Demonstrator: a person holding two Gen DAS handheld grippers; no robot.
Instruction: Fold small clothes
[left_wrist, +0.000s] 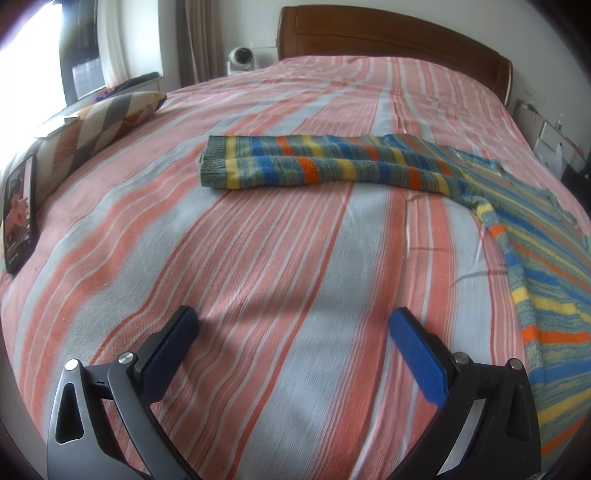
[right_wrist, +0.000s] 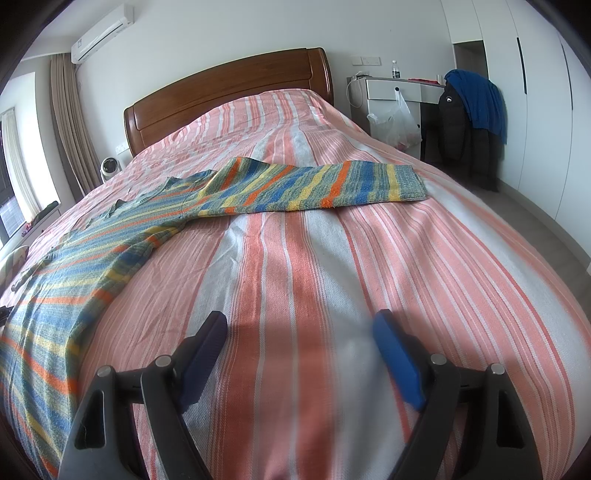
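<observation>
Two grippers hover over the bed, and neither holds anything.

From the left wrist view, the left gripper (left_wrist: 293, 325) has its blue pads spread wide apart above the striped bedspread (left_wrist: 258, 258), nothing between them. The striped sweater (left_wrist: 535, 229) lies flat on the bedspread ahead and to the right of the gripper; its body runs off the right edge of the view, so the hem and far side are cut off. One sleeve (left_wrist: 314, 166) reaches out to the left across the bed, well ahead of the gripper, cuff end pointing left. A patterned cushion (left_wrist: 107, 122) and a phone (left_wrist: 20, 214) sit at the bed's left edge, the phone's screen too distorted to read. Beyond stands the wooden headboard (left_wrist: 388, 40).

From the right wrist view, the right gripper (right_wrist: 299, 328) is likewise wide open over bare bedspread, fingers touching no cloth. Here the sweater's body lies to the left, sliding out of frame at the lower left, while its other sleeve (right_wrist: 332, 184) stretches to the right, well ahead of the gripper. The collar area is bunched and hard to make out. A dark jacket (right_wrist: 461, 122) hangs by the white table (right_wrist: 395, 90) in the far corner.
</observation>
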